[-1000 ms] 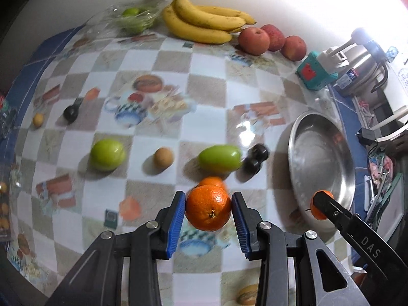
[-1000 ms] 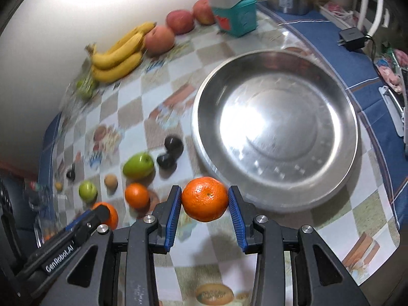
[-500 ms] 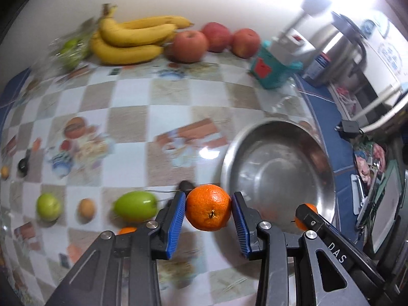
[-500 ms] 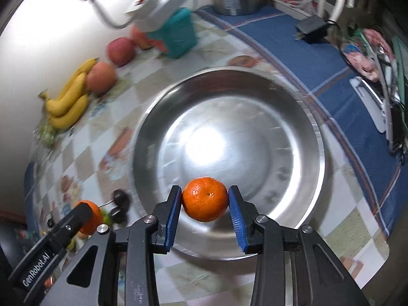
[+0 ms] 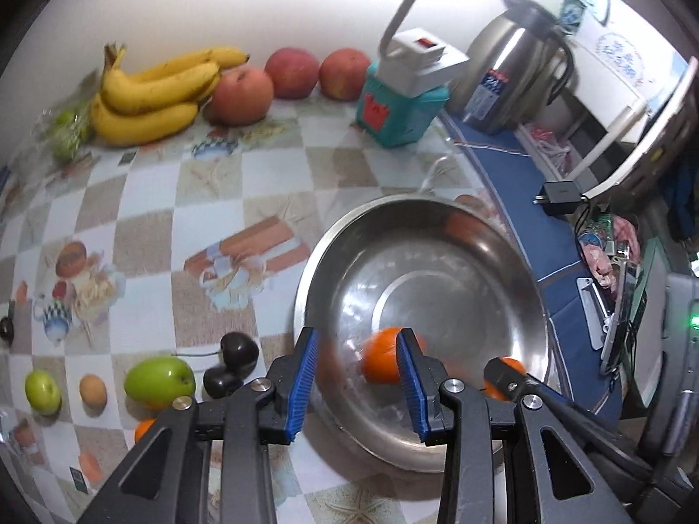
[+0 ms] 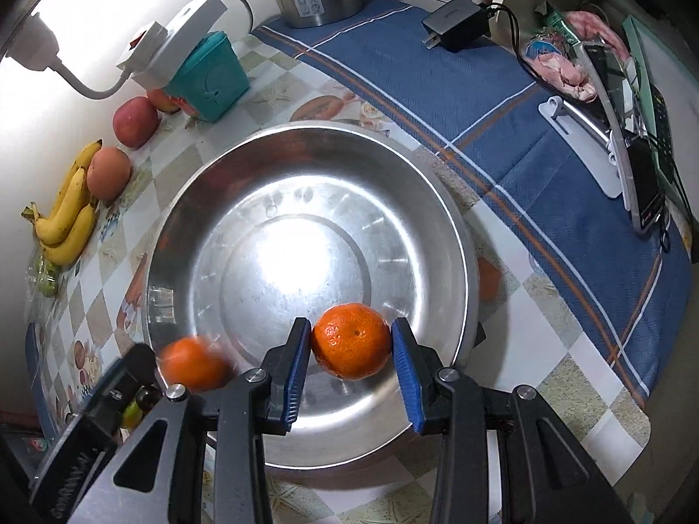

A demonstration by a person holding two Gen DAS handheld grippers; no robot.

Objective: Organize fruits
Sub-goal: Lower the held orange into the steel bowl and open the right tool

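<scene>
Left wrist: blurred orange (image 5: 379, 360), perhaps loose.

Blown-out lamp glare, motion-blurred orange (image 5: 379, 361)

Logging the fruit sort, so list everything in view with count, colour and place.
loose orange: 1, orange, blurred, in bowl
held orange: 1, orange, between right gripper's pads
bowl: 1, steel, right of centre
bananas: 1 bunch, yellow, by wall
apples: 3, red, beside bananas
green fruits: 2, green, front left
dark fruits: 2, black, left of bowl
box: 1, teal, by wall
flask: 1, steel, back right
left gripper: open, over bowl
right gripper: shut on held orange
</scene>
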